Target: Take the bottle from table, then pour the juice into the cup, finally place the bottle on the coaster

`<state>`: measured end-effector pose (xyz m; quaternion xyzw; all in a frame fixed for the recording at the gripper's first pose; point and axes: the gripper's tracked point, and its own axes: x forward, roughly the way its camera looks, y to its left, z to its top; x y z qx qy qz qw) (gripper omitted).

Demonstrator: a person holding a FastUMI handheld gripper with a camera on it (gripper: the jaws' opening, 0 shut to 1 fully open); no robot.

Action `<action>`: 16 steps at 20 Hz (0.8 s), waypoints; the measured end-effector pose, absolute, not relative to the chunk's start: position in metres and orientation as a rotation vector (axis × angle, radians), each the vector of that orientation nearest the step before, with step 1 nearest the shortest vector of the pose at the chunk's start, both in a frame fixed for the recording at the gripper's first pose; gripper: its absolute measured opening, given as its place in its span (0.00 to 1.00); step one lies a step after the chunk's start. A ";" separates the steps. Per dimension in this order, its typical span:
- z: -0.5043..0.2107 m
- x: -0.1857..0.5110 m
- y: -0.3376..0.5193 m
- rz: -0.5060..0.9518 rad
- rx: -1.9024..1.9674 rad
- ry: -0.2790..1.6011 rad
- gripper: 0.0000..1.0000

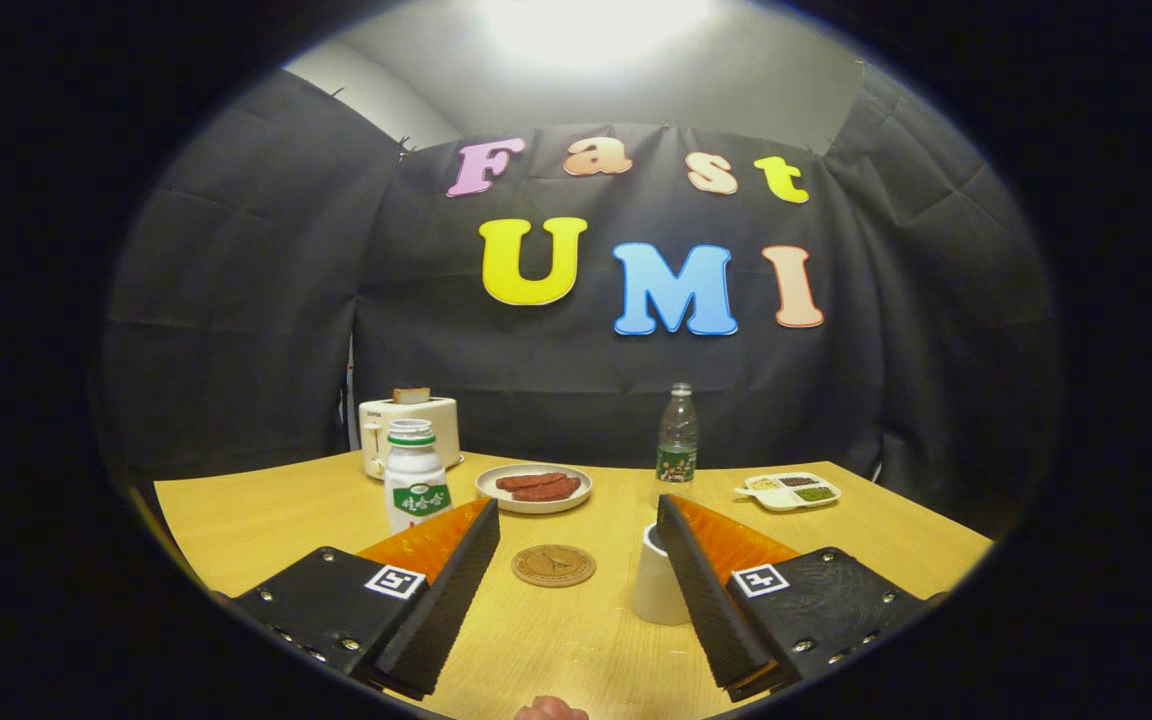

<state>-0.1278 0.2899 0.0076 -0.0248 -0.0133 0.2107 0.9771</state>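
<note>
A white bottle [414, 487] with a green label and green cap ring stands upright on the wooden table [266, 520], just beyond my left fingertip and slightly outside it. A round cork coaster [553, 565] lies flat between my two fingers. A white cup [654, 585] stands against the inner side of my right finger, which partly hides it. My gripper [576, 512] is open, held low over the table, with nothing between its fingers.
A plate of sausages [534, 488] sits just ahead of the fingers. Farther back stand a white toaster [416, 425] with bread in it and a clear plastic bottle [677, 440]. A small sectioned tray [788, 491] lies to the right. A fingertip of a hand [549, 711] shows at the near edge.
</note>
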 end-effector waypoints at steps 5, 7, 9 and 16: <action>-0.001 -0.140 0.345 0.532 -0.030 -0.028 0.96; -0.010 -0.139 0.367 0.573 -0.030 -0.014 0.96; -0.020 -0.131 0.385 0.597 -0.041 0.008 0.96; -0.040 -0.095 0.417 0.607 -0.077 0.044 0.95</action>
